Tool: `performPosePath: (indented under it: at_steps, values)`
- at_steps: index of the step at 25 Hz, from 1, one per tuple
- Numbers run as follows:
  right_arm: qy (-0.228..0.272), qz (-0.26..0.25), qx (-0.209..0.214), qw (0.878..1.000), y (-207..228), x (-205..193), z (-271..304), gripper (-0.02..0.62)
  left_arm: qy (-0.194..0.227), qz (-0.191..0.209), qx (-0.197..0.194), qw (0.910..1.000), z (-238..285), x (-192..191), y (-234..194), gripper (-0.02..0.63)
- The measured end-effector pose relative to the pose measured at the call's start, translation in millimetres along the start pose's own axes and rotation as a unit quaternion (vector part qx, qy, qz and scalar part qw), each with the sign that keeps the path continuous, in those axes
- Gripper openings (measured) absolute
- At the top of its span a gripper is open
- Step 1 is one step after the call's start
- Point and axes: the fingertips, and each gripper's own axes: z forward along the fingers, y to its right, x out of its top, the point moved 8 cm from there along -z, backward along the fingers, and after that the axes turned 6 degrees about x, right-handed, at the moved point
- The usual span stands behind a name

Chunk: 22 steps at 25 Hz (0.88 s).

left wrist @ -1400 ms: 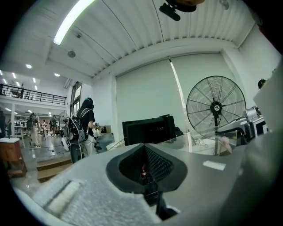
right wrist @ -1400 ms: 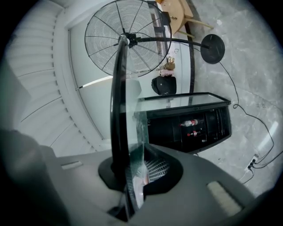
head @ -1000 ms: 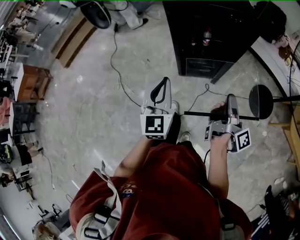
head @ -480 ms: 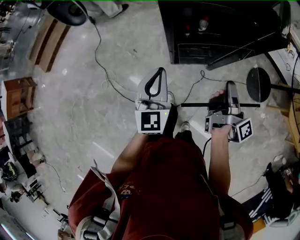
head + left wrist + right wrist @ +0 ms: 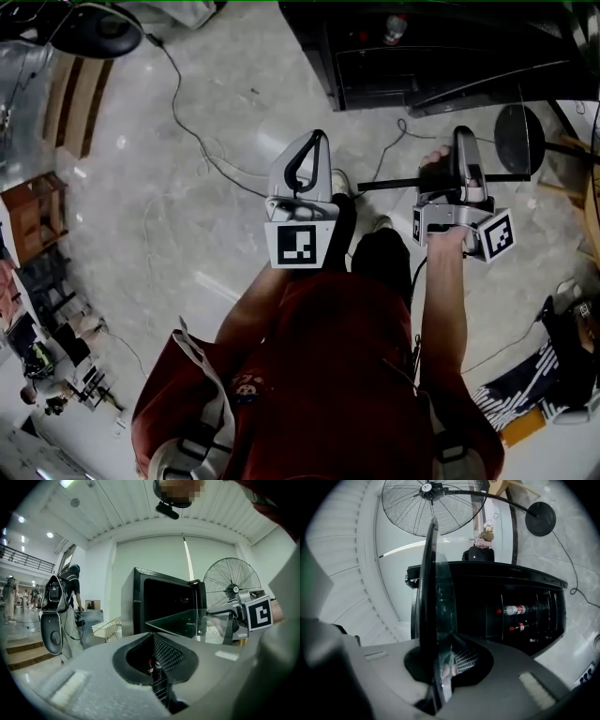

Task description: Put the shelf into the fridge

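A glass shelf [image 5: 441, 182] with a black front rim hangs level over the floor, its pane reaching toward the black fridge [image 5: 422, 56]. My right gripper [image 5: 462, 141] is shut on the shelf's near edge. In the right gripper view the shelf [image 5: 429, 597] runs edge-on up from between the jaws of that gripper [image 5: 440, 667]. Beyond it, the open fridge [image 5: 487, 597] holds bottles [image 5: 520, 610]. My left gripper [image 5: 317, 141] is beside the shelf, shut and holding nothing. In the left gripper view, past the left gripper [image 5: 157, 667], I see the shelf [image 5: 187, 620] and right gripper [image 5: 253, 613].
A standing fan has its round base [image 5: 520, 136] on the floor right of the shelf, and its cage [image 5: 232, 588] is near the fridge. A cable [image 5: 187, 122] trails across the stone floor. Wooden boards [image 5: 70, 103] and furniture line the left side.
Both grippers have moved up and forward in the head view, the right one still clamping the shelf. The fridge has slid toward the top edge and the view has swung.
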Motion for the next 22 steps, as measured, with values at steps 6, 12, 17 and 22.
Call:
performPosePath:
  at_steps: [6, 12, 17, 22]
  values:
    - [0.003, 0.020, 0.024, 1.000, 15, 1, 20, 0.017, -0.014, -0.003, 0.012, 0.9998, 10, -19, 8, 0.006]
    - [-0.013, 0.027, 0.037, 0.999, 24, 3, 40, 0.018, -0.027, -0.011, 0.044, 0.9986, 12, -42, 23, 0.006]
    - [-0.009, 0.049, 0.048, 0.998, 30, 1, 52, 0.017, -0.021, -0.010, 0.066, 0.9976, 15, -50, 26, 0.006]
    - [0.001, 0.056, 0.044, 0.997, 36, -1, 53, 0.015, -0.030, -0.015, 0.076, 0.9966, 14, -57, 27, 0.006]
